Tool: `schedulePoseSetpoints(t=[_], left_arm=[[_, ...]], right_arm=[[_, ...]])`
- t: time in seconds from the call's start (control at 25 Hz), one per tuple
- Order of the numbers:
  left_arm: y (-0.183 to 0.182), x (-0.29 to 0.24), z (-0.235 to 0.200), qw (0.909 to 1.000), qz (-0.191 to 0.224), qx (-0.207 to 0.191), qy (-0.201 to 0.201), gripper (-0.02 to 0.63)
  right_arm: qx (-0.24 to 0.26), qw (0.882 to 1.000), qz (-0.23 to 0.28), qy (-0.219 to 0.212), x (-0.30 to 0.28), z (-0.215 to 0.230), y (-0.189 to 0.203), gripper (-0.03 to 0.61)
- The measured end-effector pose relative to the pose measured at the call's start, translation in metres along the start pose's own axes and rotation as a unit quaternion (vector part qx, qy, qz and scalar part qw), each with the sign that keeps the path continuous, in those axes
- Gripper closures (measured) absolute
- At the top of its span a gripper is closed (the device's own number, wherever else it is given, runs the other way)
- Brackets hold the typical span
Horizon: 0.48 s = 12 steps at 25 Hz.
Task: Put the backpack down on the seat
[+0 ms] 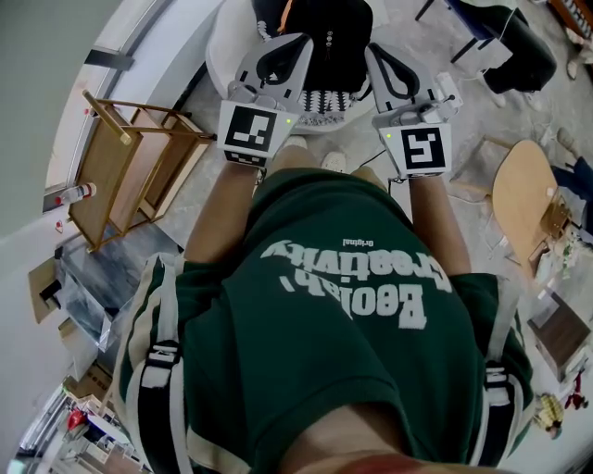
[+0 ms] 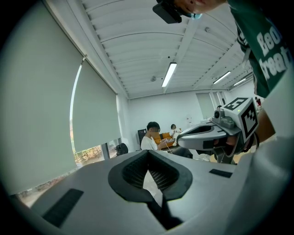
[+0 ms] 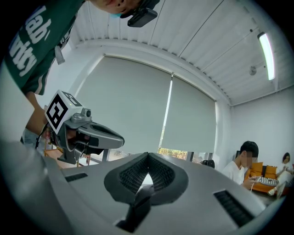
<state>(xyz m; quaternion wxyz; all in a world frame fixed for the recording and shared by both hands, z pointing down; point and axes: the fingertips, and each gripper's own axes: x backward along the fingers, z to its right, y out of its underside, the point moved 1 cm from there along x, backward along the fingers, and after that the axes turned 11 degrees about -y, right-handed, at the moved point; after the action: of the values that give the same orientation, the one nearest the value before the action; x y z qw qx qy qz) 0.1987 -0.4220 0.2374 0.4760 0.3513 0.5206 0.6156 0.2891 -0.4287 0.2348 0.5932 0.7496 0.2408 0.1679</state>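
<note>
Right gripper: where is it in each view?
Head view: right gripper upper right.
Left gripper view: right gripper right of centre, tip pointing left.
Right gripper view: right gripper bottom centre, jaws shut.
Shared landmark: green shirt, lower centre in head view, top corner in both gripper views.

Head view, top centre: backpack (image 1: pixel 320 37) is cut off by the upper edge. Its lower part sits behind the left gripper (image 1: pixel 303 40) and the right gripper (image 1: pixel 371 49). The seat (image 1: pixel 218 51) shows only a white rim, the rest being covered. Cannot tell how the bag bears on it.

Lower half: green shirt (image 1: pixel 343 305) blocks the floor below.

Left gripper view, centre: seated people (image 2: pixel 151 135) are too small to tell what they handle.

Both gripper views, top edge: head camera (image 2: pixel 167 11) is cropped.
</note>
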Motion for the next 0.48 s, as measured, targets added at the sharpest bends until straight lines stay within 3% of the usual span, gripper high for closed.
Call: schedulePoseSetpoints(t=[0.48], left_arm=[[0.001,-0.005,0.007,0.9999,-0.005,-0.011,0.007,0.595]], right_arm=[[0.000,1.000,-0.013,0.001,0.004,0.008,0.011,0.545]])
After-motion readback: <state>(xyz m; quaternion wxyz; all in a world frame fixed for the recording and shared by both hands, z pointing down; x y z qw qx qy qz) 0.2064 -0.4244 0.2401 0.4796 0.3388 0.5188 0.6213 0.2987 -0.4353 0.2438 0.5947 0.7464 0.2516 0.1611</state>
